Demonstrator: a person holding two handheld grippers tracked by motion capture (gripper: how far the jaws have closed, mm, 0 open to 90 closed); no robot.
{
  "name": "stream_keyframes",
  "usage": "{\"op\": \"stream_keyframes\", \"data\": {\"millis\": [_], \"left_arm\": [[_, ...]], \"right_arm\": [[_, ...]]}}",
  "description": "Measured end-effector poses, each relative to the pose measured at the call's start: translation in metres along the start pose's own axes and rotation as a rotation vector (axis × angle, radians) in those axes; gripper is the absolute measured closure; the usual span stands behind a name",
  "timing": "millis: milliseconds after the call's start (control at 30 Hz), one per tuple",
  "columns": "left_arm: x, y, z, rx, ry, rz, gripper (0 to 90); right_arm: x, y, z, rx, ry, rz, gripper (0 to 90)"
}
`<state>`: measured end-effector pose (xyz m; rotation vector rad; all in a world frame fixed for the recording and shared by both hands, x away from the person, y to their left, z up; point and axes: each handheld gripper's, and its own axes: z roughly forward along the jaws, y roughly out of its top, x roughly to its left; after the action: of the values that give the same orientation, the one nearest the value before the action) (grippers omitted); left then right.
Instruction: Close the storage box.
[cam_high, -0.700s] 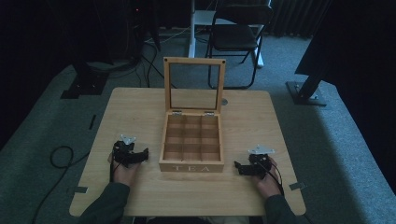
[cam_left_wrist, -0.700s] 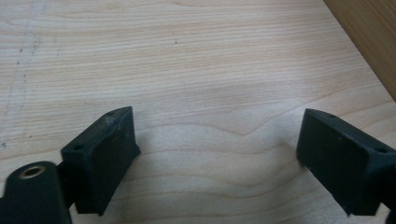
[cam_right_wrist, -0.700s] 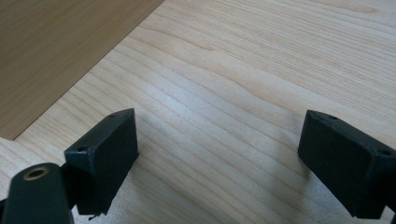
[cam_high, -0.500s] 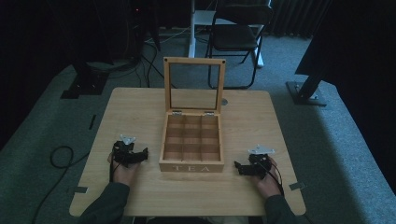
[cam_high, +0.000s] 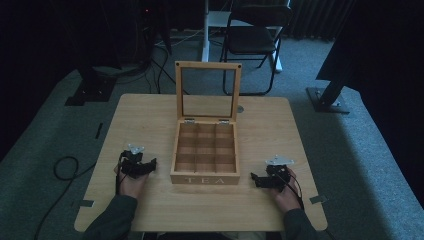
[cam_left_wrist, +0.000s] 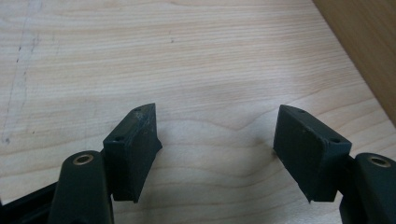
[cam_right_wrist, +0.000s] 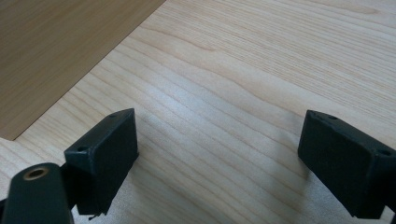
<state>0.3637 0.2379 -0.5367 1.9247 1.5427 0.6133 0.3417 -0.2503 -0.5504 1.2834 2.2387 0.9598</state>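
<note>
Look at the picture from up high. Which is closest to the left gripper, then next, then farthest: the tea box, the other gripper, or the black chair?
From the left gripper, in the high view:
1. The tea box, just to its right, at the table's middle.
2. The right gripper, beyond the box, near the table's right edge.
3. The black chair, on the floor behind the table.

High view overhead, facing forward; gripper views close, sharing table.
</note>
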Motion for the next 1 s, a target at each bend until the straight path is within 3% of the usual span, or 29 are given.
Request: {"op": "stream_keyframes", "data": {"millis": [133,400,500,767,1000], "left_arm": [[-0.002,0.006,-0.005,-0.005,-0.024,0.032,30.9],[0.000,0.019,-0.017,-0.064,-0.049,0.035,31.0],[0.000,0.026,-0.019,-0.070,-0.054,0.061,30.9],[-0.005,0.056,-0.023,-0.121,-0.077,0.133,30.1],[-0.008,0.076,-0.024,-0.143,-0.084,0.157,30.2]], "right_arm": [[0.000,0.000,0.000,0.001,0.000,0.001,11.6],[0.000,0.000,0.000,0.001,-0.003,0.004,11.6],[0.001,0.000,0.000,0.000,-0.004,0.006,11.6],[0.001,0.000,-0.001,0.001,-0.004,0.004,11.6],[0.001,0.000,0.000,0.001,-0.004,0.004,11.6]]}}
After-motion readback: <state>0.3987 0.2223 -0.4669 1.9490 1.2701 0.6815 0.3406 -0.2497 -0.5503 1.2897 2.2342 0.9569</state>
